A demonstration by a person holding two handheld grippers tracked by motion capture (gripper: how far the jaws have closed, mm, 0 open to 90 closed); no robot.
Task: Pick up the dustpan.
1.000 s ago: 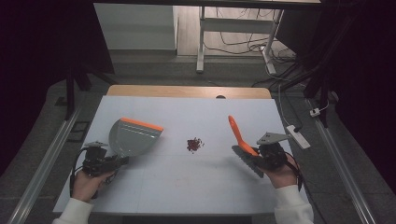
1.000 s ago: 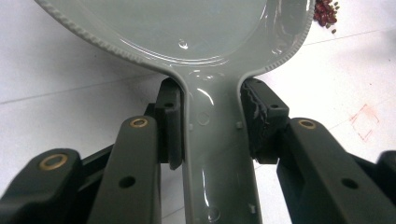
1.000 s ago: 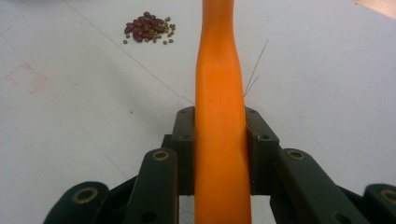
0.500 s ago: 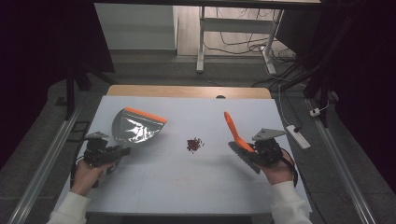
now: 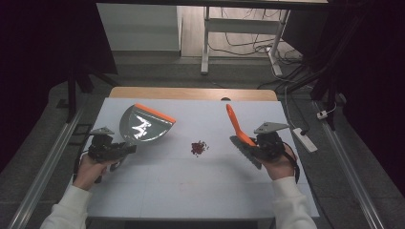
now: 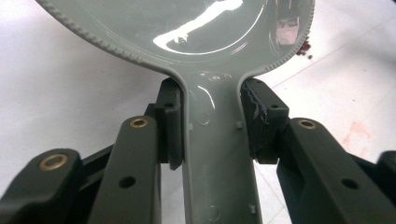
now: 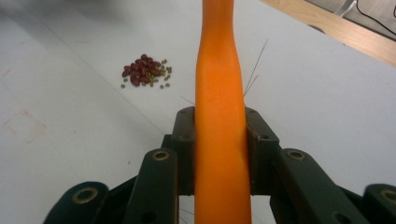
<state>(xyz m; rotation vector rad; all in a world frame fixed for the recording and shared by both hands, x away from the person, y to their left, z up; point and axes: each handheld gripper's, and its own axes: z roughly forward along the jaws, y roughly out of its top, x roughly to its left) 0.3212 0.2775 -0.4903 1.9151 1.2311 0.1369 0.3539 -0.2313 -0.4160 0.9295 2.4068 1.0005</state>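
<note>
Left gripper [image 5: 125, 149]: clamped on the handle of the grey dustpan [image 5: 143, 125], held above the desk's [image 5: 191, 191] left side.
Right gripper [image 5: 244, 144]: clamped on the orange brush handle [image 5: 236, 125], near the right edge.
Beans [image 5: 199, 147]: small red-and-green pile, mid-desk between both tools.
Writing: none legible, possibly too small.

A white table [image 5: 157, 191] with a wooden far edge [image 5: 191, 93] (a white power strip [image 5: 304, 139] lies on the floor beside it), cables [image 5: 248, 45] beyond.
</note>
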